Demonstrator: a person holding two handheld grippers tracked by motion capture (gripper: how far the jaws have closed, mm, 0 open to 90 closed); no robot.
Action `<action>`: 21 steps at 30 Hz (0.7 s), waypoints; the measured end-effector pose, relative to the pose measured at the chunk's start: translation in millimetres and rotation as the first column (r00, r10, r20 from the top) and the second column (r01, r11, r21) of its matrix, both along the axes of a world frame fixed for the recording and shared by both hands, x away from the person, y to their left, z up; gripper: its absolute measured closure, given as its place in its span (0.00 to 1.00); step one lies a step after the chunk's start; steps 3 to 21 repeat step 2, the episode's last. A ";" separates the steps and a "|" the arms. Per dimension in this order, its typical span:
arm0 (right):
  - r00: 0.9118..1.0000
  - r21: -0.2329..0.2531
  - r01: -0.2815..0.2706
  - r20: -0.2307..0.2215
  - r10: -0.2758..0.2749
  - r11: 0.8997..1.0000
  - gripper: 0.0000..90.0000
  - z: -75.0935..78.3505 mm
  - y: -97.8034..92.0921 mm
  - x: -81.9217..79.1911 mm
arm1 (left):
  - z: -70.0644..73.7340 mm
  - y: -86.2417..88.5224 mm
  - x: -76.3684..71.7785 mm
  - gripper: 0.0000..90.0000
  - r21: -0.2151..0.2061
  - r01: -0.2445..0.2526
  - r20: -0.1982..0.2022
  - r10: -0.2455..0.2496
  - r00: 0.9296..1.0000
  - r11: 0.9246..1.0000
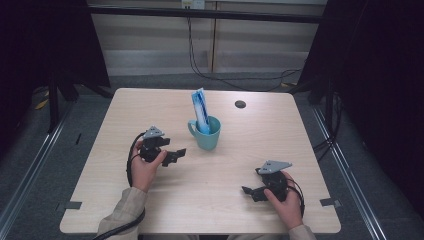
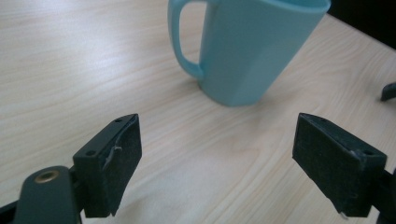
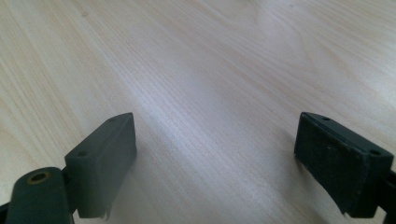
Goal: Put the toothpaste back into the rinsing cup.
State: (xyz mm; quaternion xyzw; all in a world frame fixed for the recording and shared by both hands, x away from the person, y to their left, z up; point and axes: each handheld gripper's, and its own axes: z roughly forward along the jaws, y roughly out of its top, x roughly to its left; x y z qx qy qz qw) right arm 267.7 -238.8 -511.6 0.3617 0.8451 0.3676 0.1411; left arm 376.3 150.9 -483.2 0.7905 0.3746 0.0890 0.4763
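One teal mug (image 1: 206,133) standing upright on counter (image 1: 240,165), just ahead of left hand-held gripper (image 1: 175,155), handle turning toward that gripper's left jaw side. Blue-white tube (image 1: 200,111) sticking up out of mug, leaning slightly. Left hand-held gripper (image 2: 215,154) hovering low, jaws spreading wide, gripping nothing, mug beyond its tips, not touching. Right hand-held gripper (image 1: 248,191) sitting well apart from mug, pointing across bare wood; its jaws (image 3: 215,158) also gaping wide, holding nothing. Dark round hole (image 1: 240,104) lying beyond mug, farther from both.

One teal mug (image 1: 207,134), one blue-and-white tube (image 1: 201,111) (standing in it), two grippers, one table (image 1: 150,105)
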 end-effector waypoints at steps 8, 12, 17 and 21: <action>1.000 0.000 0.000 0.000 0.000 1.000 0.14 0.0 0.0 0.0 | -3.3 0.4 -1.7 0.17 0.011 0.008 -0.004 -0.008 1.000 1.000; 1.000 0.000 0.000 0.000 0.000 1.000 0.14 0.0 0.0 0.0 | -3.3 0.4 -1.7 0.17 0.011 0.008 -0.004 -0.008 1.000 1.000; 1.000 0.000 0.000 0.000 0.000 1.000 0.14 0.0 0.0 0.0 | -3.3 0.4 -1.7 0.17 0.011 0.008 -0.004 -0.008 1.000 1.000; 1.000 0.000 0.000 0.000 0.000 1.000 0.14 0.0 0.0 0.0 | -3.3 0.4 -1.7 0.17 0.011 0.008 -0.004 -0.008 1.000 1.000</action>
